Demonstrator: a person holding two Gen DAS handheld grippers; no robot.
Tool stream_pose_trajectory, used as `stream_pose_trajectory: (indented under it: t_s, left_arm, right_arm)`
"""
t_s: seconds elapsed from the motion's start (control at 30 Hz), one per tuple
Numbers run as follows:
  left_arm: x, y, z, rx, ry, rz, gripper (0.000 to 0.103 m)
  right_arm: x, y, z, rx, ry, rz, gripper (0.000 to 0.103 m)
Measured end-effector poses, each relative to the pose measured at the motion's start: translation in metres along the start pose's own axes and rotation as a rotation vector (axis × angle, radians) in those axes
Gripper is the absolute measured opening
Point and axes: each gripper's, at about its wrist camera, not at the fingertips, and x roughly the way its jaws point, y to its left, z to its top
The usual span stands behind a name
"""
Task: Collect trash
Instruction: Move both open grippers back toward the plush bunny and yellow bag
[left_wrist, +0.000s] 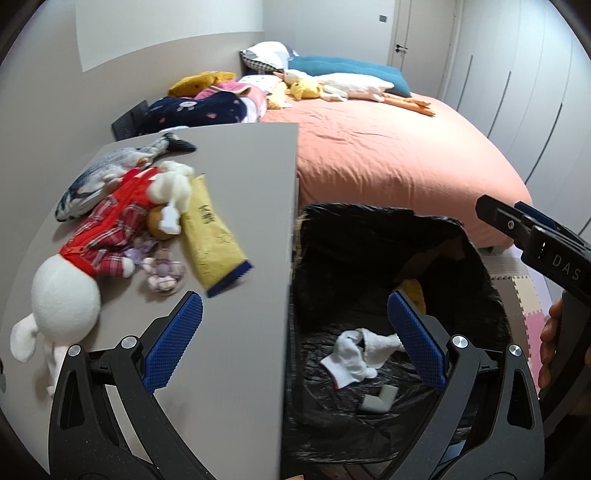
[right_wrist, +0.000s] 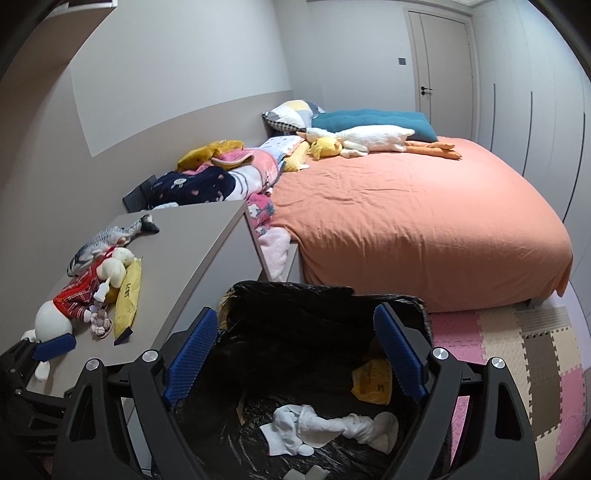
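Observation:
A bin lined with a black bag (left_wrist: 373, 229) (right_wrist: 295, 291) stands against the right edge of a grey desk (left_wrist: 240, 166). Inside it lie a knotted white cloth (left_wrist: 354, 350) (right_wrist: 325, 424), a crumpled yellow wrapper (right_wrist: 373, 380) and small white scraps (left_wrist: 380, 398). A yellow packet with a blue end (left_wrist: 214, 236) (right_wrist: 127, 302) lies on the desk beside the plush toys. My left gripper (left_wrist: 294, 310) is open and empty, straddling the desk edge and the bin. My right gripper (right_wrist: 295, 323) is wide open and empty above the bin mouth; it also shows at the right edge (left_wrist: 532, 236).
A plush rabbit in red (left_wrist: 107, 236), a plush fish (left_wrist: 107, 173) and small toys crowd the desk's left side. Beyond the bin is a bed with an orange cover (right_wrist: 406, 221); a foam puzzle mat (right_wrist: 517, 354) covers the floor at right. A hand (left_wrist: 550, 332) holds the right gripper's handle.

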Motion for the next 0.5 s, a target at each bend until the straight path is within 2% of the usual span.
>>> stream_pose_trajectory:
  t_s: [0.5]
  left_arm:
    - [-0.019,0.076,0.015,-0.056,-0.046,0.130,0.097]
  right_arm:
    - [0.037,0.069,0.004,-0.077,0.056,0.083,0.087]
